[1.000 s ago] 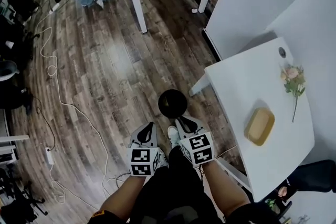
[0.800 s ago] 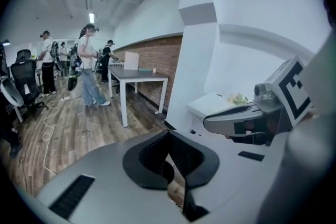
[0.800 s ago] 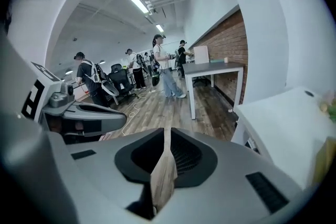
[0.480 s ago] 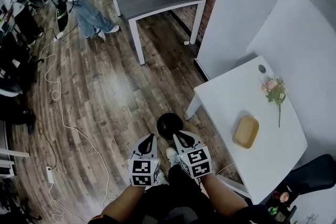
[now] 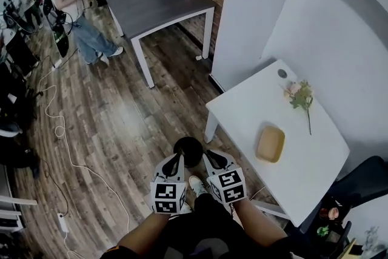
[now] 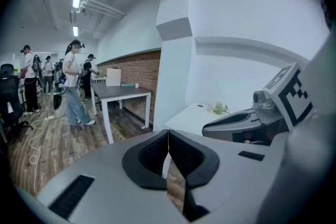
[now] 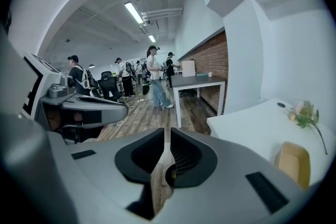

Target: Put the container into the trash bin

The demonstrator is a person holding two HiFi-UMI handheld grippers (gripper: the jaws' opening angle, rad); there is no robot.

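A yellow container (image 5: 270,144) (image 7: 293,162) lies on the white table (image 5: 242,109) at the right, with nothing touching it. On the wood floor by the table's near corner stands a round black trash bin (image 5: 188,150). Both grippers hang side by side just in front of the bin, held above the floor. My left gripper (image 5: 176,158) (image 6: 168,134) is shut and holds nothing. My right gripper (image 5: 210,155) (image 7: 167,131) shows only a narrow slit between its pads, with nothing in it. The container is to the right of the right gripper.
A sprig of flowers (image 5: 301,96) lies further back on the white table. A grey table (image 5: 159,6) stands by the brick wall, with people (image 5: 79,15) beside it. Cables (image 5: 60,130) trail over the floor at the left. A white wall (image 5: 254,3) rises behind the white table.
Both grippers have risen together and stay side by side. The head view has swung up, so the far table and the people now show; the white table and bin have slid left in the picture.
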